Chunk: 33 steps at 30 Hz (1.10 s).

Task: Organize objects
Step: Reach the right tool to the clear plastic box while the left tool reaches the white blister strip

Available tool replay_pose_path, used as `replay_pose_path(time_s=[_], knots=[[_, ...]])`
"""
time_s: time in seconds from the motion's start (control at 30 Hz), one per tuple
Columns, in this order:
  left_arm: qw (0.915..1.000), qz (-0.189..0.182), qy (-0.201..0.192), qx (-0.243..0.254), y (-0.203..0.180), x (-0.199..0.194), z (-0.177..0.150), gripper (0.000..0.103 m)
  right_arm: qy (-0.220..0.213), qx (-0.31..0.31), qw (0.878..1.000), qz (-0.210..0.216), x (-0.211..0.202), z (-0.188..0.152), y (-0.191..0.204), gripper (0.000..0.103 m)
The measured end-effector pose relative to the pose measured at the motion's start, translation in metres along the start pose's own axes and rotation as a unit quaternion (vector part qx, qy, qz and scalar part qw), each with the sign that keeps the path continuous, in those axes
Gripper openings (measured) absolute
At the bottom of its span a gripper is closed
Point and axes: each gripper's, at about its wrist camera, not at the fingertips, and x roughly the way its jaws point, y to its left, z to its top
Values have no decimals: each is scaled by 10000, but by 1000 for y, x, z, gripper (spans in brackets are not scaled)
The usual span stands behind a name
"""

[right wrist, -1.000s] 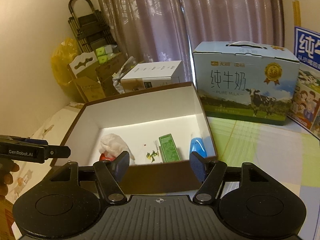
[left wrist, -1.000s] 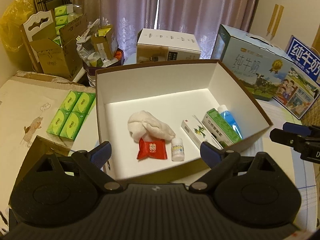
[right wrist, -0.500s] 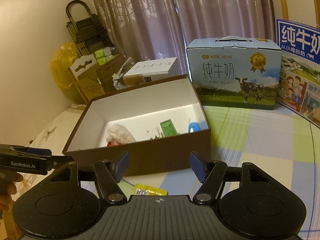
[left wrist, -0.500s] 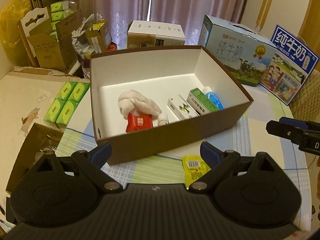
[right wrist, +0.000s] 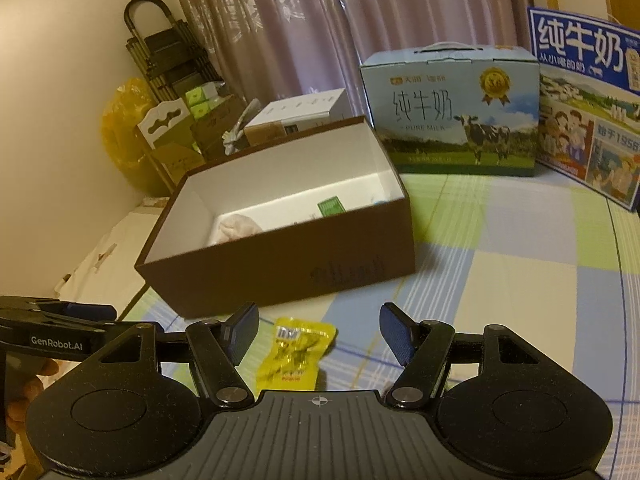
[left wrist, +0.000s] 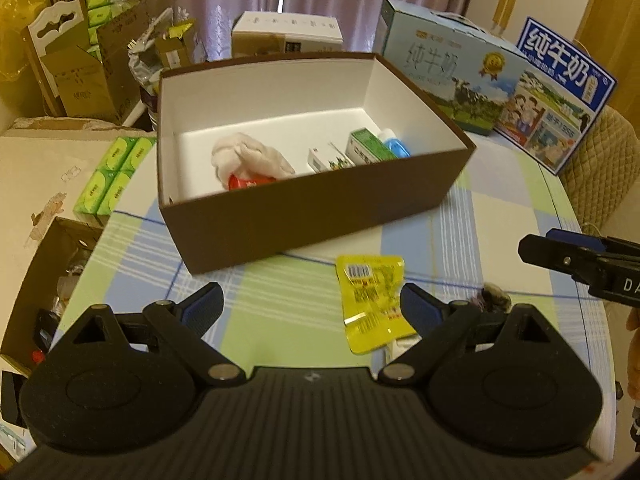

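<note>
Both tongs have drawn back from over the brown box, so the near wall now hides much of what lies inside and a yellow snack packet has come into view on the counter in front of it. The left tongs hang wide open and hold nothing; the right tongs are spread just as wide and are also empty. The packet lies flat on the checked cloth, just short of the box's near wall, with its long axis running roughly away from the cameras toward the box. In the left view it sits close to the right-hand finger; in the right view it sits left of centre, near the left-hand finger. Neither is clearly nearer, though the right tongs look slightly better lined up to close across its short width.
</note>
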Motion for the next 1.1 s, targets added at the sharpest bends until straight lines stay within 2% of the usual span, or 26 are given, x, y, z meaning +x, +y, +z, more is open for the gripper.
replay_pose_path(time_s=[0.53, 0.8, 1.1], knots=[[9992, -168, 317, 189, -24, 7, -29, 93, 390, 110, 9991, -156, -10, -41, -9, 64], [9981, -210, 525, 240, -28, 17, -41, 93, 703, -207, 9969, -294, -6, -67, -5, 64], [9962, -250, 781, 279, -30, 30, -54, 93, 1210, -651, 9902, -254, 10, -98, 2, 64]])
